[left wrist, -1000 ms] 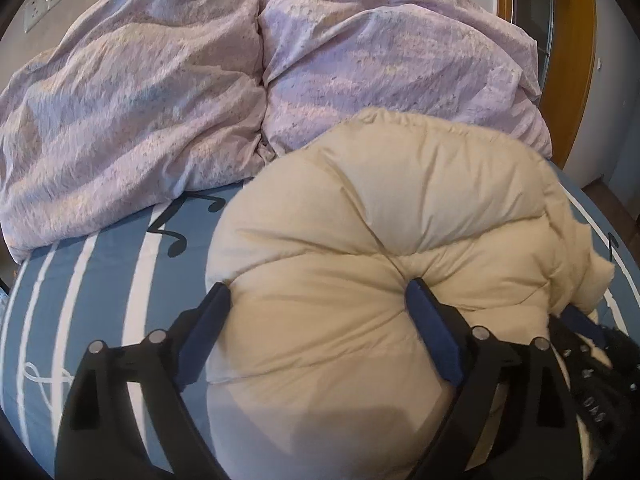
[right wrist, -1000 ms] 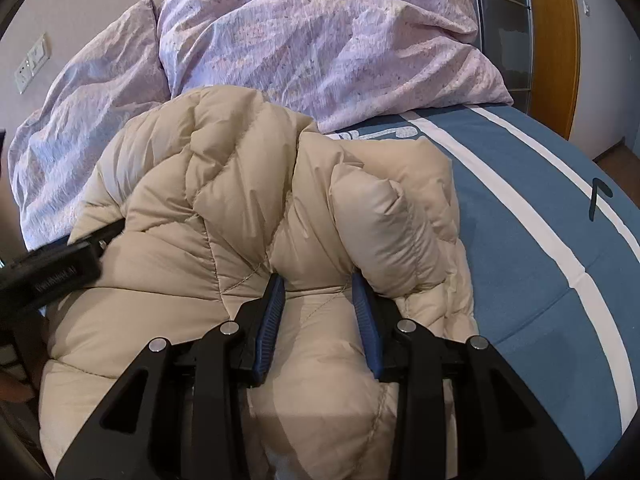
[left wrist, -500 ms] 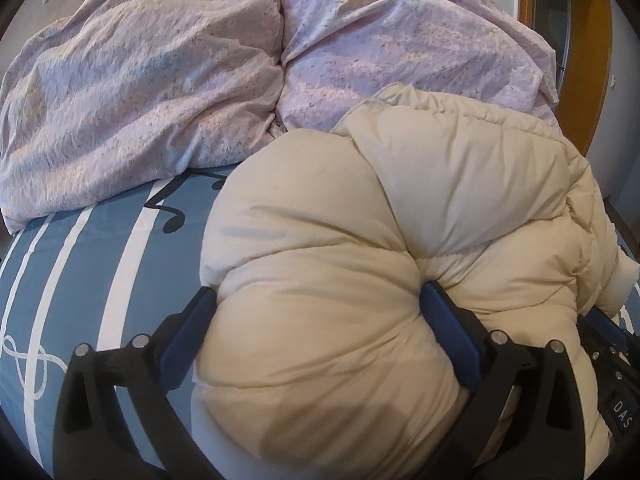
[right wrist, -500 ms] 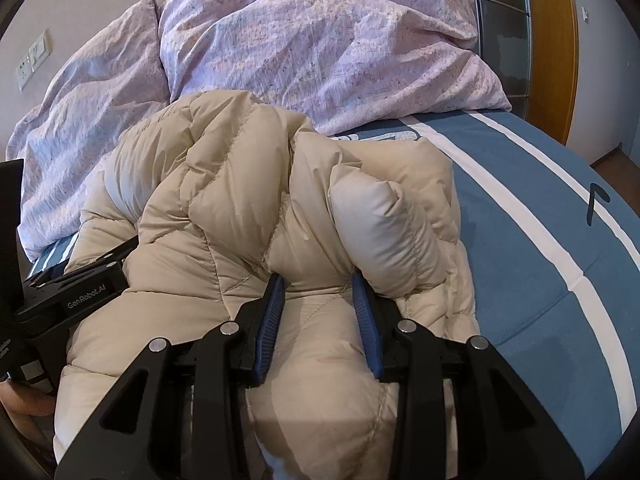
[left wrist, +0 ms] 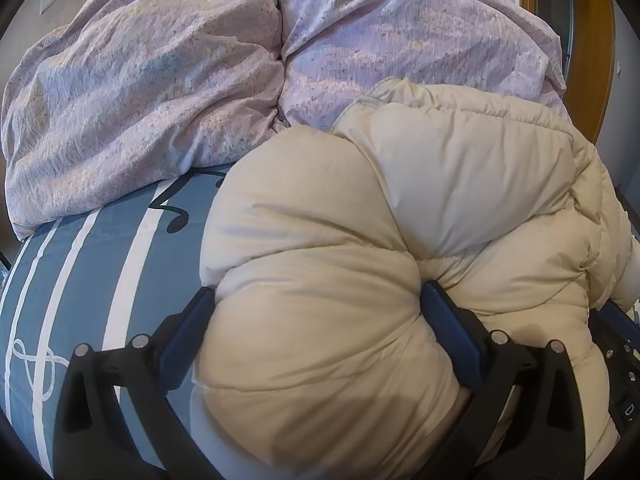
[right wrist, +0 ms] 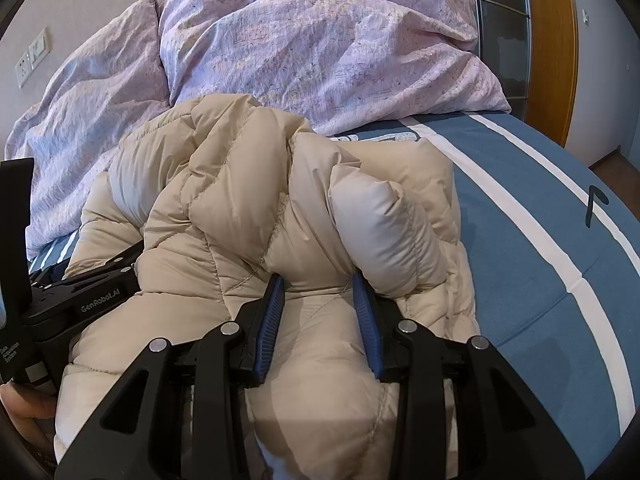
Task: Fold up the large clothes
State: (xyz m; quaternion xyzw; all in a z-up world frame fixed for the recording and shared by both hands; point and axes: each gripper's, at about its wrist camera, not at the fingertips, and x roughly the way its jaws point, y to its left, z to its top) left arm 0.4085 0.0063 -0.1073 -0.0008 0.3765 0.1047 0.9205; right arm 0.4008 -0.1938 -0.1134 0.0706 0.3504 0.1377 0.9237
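Observation:
A puffy beige down jacket [left wrist: 460, 168] lies bunched on the blue striped bed sheet [left wrist: 80, 260]. My left gripper [left wrist: 316, 294] stands at its widest, with a fat roll of the jacket swelling between the blue pads and brushing both. In the right wrist view the jacket [right wrist: 224, 184] is heaped up, and my right gripper [right wrist: 316, 280] is shut on a fold of it near the front edge. The left gripper's black body [right wrist: 92, 292] shows at the left, half buried under the jacket.
Two crumpled lilac pillows [left wrist: 160, 80] fill the head of the bed behind the jacket. A wooden door frame [right wrist: 556, 40] and a wall stand at the right. Bare sheet [right wrist: 540, 280] lies right of the jacket. A hand [right wrist: 24, 408] shows at the lower left.
The left gripper's jaws have spread wider around the jacket roll and it has edged closer to the jacket. The right gripper keeps the same pinch on the fold.

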